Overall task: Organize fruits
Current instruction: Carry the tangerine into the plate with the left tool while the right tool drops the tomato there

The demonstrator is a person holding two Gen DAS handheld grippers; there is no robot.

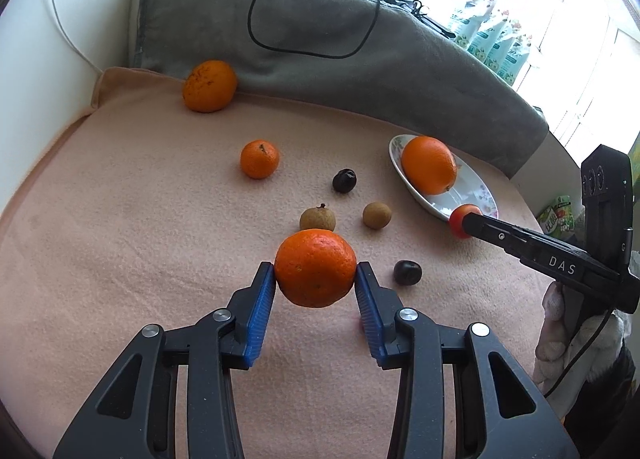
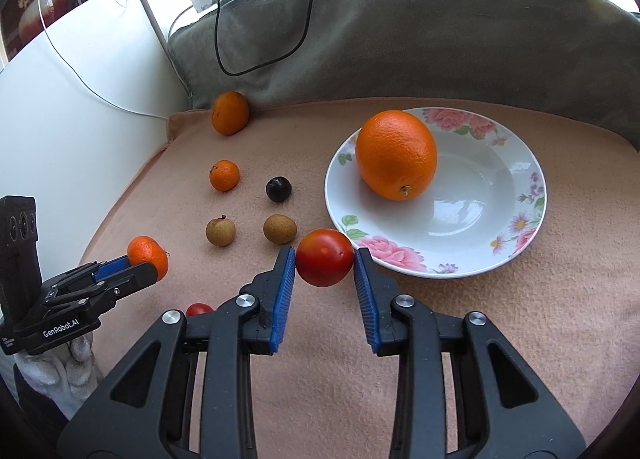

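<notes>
here, left tool (image 1: 315, 279) marked "genrobot.ai" pinching mandarin (image 1: 315, 268), right tool (image 2: 324, 271) marked "das" pinching tomato (image 2: 325, 257)

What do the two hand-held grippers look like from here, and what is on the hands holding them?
Both hand-held grippers, left and right, have black angular frames with silver rivets and ribbed blue finger pads. The right one's side reads "DAS" and a black cable hangs below it; the left one's body reads "GenRobot.AI". Each carries a black camera block. Both hands wear light fuzzy gloves.
</notes>
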